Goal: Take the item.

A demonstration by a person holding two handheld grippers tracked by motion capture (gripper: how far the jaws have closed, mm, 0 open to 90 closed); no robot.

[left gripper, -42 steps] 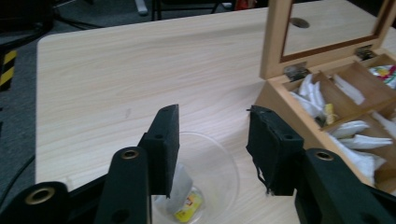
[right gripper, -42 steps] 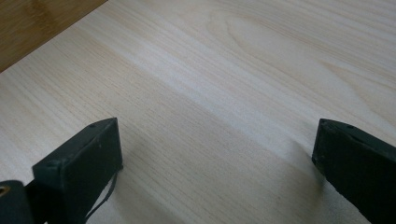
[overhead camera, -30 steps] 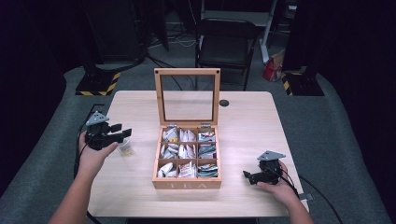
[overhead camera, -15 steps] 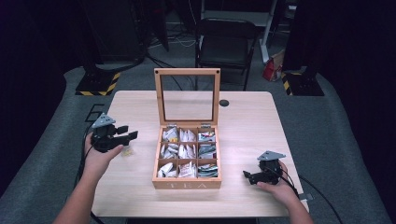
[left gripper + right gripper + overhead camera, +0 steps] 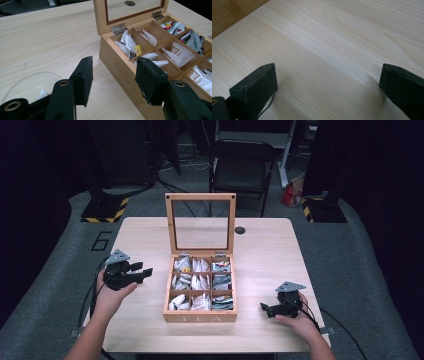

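We're seeing the open tea box (image 5: 200, 287) sitting mid-frame on the worktop (image 5: 260, 250), left gripper (image 5: 142, 272) jaws apart at centre left, right gripper (image 5: 264, 308) jaws apart, empty, lower right.

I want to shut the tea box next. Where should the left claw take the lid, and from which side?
Take the lid by its top rail, the free edge farthest from the hinges. It stands upright with a clear pane, so only the wooden frame offers a firm hold. I'd come from above with the left claw, jaws straddling the rail front to back, then swing it down toward the tea box.
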